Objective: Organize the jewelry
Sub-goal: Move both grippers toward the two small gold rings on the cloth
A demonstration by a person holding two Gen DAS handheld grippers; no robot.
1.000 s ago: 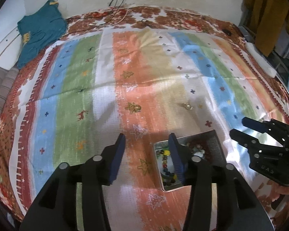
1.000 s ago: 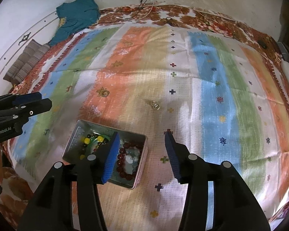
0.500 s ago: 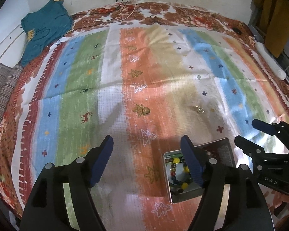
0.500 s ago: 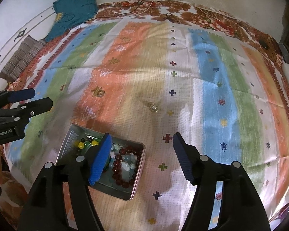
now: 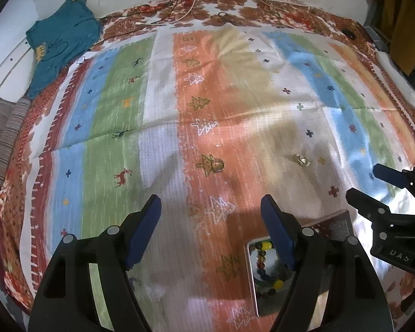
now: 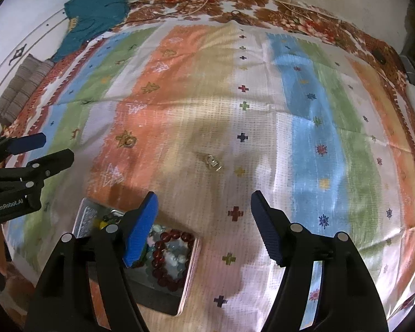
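Left wrist: striped cloth over a floral bed, teal garment at ten o'clock, left tool spread and empty, jewelry tin at five o'clock; right wrist: right tool opening, empty, tin at seven o'clock, small ring just above centre.

Striped multicoloured woven cloth, coarse, matt. Rectangular grey metal tin, dull sheen, mirror-like inside. Dark red glossy bead bracelet. Small shiny metal ring. Matt black plastic gripper arms, ribbed blue pads.
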